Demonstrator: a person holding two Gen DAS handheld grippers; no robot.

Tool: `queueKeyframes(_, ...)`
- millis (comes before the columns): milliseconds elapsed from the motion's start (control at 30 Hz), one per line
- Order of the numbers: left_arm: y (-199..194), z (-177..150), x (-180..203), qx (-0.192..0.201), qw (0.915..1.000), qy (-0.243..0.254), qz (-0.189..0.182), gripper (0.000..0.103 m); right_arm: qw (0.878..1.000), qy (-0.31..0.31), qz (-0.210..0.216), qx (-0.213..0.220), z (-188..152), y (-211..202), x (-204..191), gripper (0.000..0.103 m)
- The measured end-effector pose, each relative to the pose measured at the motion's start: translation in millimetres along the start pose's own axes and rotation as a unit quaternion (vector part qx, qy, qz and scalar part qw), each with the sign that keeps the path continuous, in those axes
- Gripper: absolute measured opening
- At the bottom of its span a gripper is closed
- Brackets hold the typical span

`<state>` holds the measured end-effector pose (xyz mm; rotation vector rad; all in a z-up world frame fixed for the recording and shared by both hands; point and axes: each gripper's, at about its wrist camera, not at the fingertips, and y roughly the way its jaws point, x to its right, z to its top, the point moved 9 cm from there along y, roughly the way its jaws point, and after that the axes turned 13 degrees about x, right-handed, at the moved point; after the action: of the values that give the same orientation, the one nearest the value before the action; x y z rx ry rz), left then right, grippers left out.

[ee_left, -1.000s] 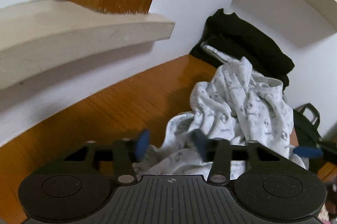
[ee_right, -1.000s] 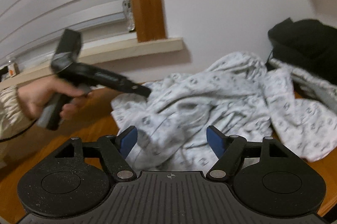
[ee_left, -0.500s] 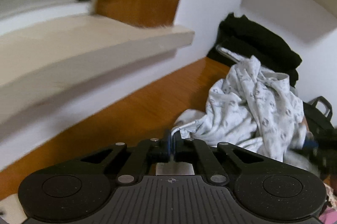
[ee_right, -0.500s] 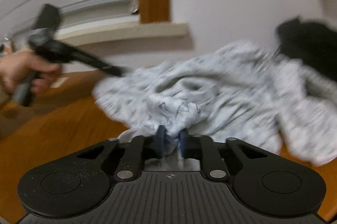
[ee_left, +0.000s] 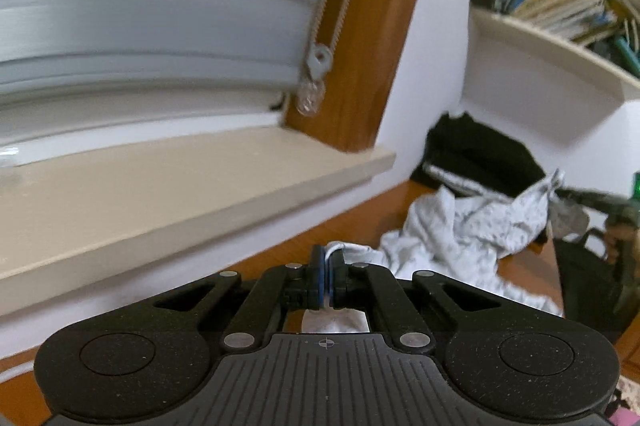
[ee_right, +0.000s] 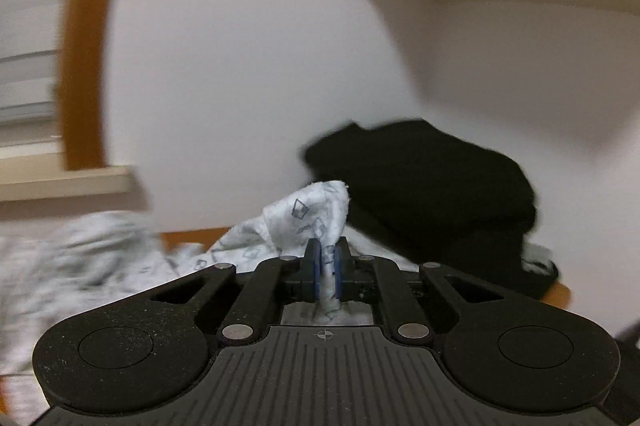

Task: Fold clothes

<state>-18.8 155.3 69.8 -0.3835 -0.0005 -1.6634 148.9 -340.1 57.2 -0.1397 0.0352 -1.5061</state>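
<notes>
the folding has barely begun: the pale grey garment with a small dark printed pattern [ee_left: 472, 238] lies crumpled on the orange-brown wooden worktop [ee_left: 280, 254], near its back edge by the wall, with no fold made, and a black garment [ee_right: 424, 177] heaped behind it waits untouched. the left claw [ee_left: 327, 276] is pinched nearly closed on a thin hem of the grey garment; the right claw [ee_right: 327, 276] is clamped narrowly on another bunched bit, both lifting it to spread
</notes>
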Motion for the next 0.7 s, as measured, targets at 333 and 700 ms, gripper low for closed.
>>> queueKeyframes(333,-1,-57,-10,-0.012,0.9980,-0.059,-0.020,0.002,0.998,0.024,0.048,-0.045,-33,11,-57,0.047)
queueKeyframes(700,-6,-73,-20,-0.021,0.9992,-0.035,0.004,0.002,0.953,0.180,0.220,-0.109,-37,41,-209,0.056)
